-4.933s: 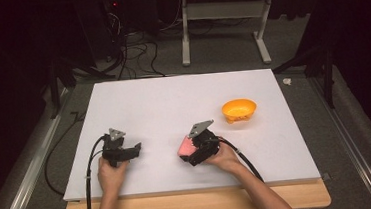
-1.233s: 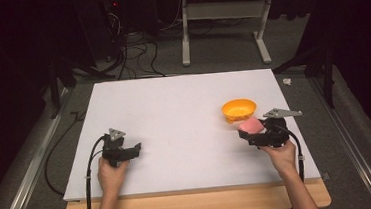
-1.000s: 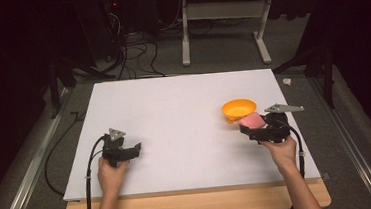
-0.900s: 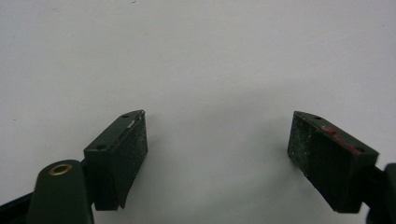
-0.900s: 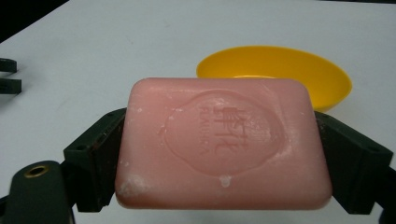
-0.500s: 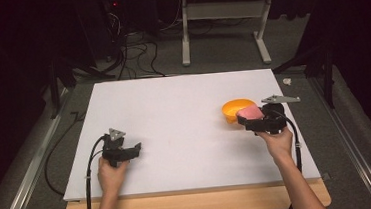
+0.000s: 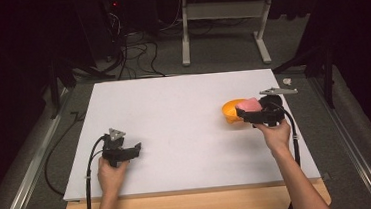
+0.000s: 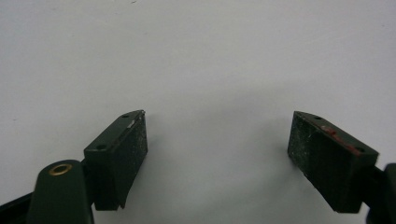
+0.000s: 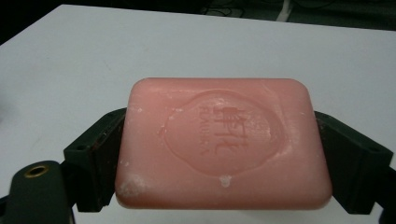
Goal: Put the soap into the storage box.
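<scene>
While both hands sit at the desk (image 7: 183,99), the scene reads as follows.

Desk: white top on a wooden board, bare apart from the bowl and the two grippers; dark floor and cables beyond the far edge.

Left gripper (image 7: 136,149): near the front-left of the desk, held low in the left hand (image 7: 109,171), with its cable running off toward the front edge.

Left fingers (image 8: 122,149): spread wide apart with nothing between them; in the left gripper view just plain white desk (image 8: 201,70) shows in the gap. Pads are dark and scuffed, with a bit of reddish smear on the top edge of one.

Right gripper (image 7: 244,113): at the right side of the desk, held in the right hand (image 7: 274,133), grey three-cornered plate on top, pointing toward the bowl.

Right fingers (image 9: 95,163): closed against the two short ends of the soap, one on each side, gripping it flat with its stamped face up.

Soap (image 9: 224,140): pink rectangular bar with rounded corners, oval embossed seal with lettering in the middle, some white flecks on the surface. In the high view the soap (image 7: 250,104) sits over the near-right rim of the bowl, raised; whether it touches the bowl, cannot tell.

Bowl (image 7: 230,111): orange, small, round, on the desk at right of centre, partly covered by the gripper and the bar.
</scene>
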{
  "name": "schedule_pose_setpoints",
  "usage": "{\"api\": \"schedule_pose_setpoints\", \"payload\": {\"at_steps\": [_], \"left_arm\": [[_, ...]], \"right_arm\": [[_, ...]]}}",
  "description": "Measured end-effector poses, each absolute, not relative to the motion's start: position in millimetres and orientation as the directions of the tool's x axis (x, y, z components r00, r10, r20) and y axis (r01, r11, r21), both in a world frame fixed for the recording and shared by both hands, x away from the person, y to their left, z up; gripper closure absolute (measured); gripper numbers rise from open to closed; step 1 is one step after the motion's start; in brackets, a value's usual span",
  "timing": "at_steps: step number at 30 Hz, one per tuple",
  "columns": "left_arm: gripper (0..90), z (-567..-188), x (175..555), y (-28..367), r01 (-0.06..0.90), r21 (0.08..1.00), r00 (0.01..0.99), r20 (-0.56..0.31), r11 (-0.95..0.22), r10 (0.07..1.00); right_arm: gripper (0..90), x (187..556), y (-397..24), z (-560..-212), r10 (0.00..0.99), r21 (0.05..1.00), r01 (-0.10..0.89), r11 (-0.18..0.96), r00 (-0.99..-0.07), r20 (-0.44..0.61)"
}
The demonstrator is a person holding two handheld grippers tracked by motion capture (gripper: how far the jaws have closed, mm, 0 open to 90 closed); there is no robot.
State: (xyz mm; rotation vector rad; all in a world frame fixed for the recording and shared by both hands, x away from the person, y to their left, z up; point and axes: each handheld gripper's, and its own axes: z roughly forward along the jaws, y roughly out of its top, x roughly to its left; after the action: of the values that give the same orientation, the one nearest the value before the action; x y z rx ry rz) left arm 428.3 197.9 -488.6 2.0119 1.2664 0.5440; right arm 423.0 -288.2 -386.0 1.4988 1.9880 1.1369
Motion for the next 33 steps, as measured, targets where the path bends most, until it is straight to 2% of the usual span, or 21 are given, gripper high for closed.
{"api": "schedule_pose_setpoints", "payload": {"at_steps": [22,33], "left_arm": [[20.4,-488.4,428.4,198.2,0.612,0.735,0.439,-0.011,-0.29,0.898],[20.4,-488.5,428.4,198.2,0.611,0.737,0.438,-0.011,-0.289,0.899]], "right_arm": [[13.5,465.1,-276.3,-383.7,0.959,0.711,0.699,0.076,-0.247,0.14],[13.5,480.0,-274.5,-397.9,0.971,0.663,0.746,0.055,-0.194,0.138]]}}
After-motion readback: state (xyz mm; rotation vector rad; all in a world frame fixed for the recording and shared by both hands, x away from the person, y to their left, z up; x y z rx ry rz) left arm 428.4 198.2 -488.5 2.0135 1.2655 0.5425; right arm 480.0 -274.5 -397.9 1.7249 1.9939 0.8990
